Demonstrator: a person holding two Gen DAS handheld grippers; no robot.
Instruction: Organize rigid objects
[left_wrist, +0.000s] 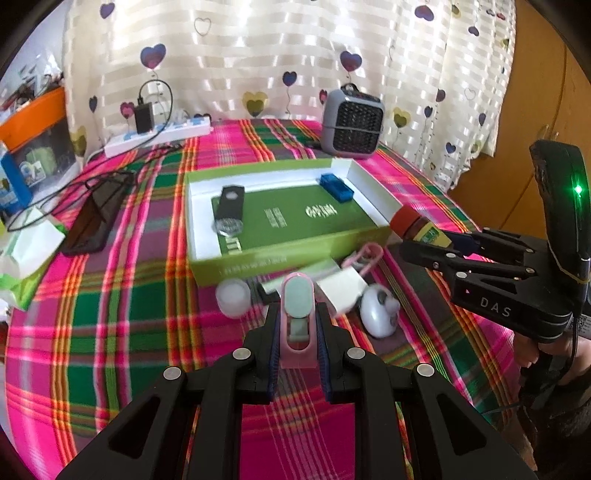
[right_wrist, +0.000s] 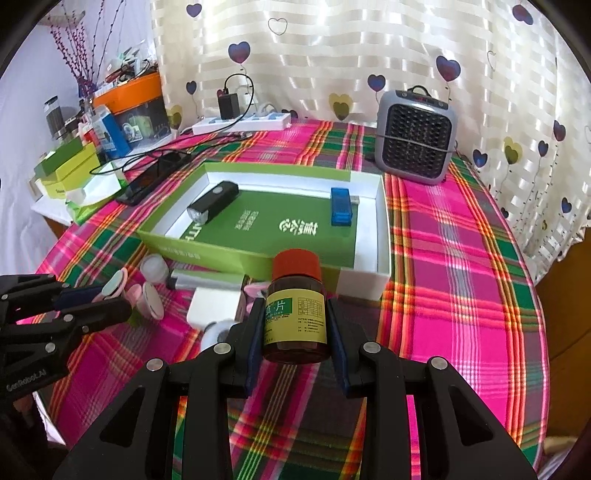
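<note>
My left gripper (left_wrist: 296, 332) is shut on a pink clip-like piece with a mint oval face (left_wrist: 297, 306), held above the plaid cloth. The right gripper (right_wrist: 295, 325) is shut on an amber bottle (right_wrist: 295, 314) with a red cap and yellow-green label, just in front of the open green box (right_wrist: 207, 251). A black flashlight (right_wrist: 214, 205) and a blue stick (right_wrist: 341, 206) lie inside the box. Loose in front of it are a white jar (left_wrist: 232, 297), a white round gadget (left_wrist: 378, 312), a pink clip (left_wrist: 364, 256) and a white block (right_wrist: 214, 306).
A grey fan heater (left_wrist: 352, 123) stands behind the box by the curtain. A power strip (left_wrist: 159, 136) with a charger and cables lies at the back left, and a dark phone (left_wrist: 98, 214) left of the box. Boxes and tissue (right_wrist: 92, 192) crowd the left edge.
</note>
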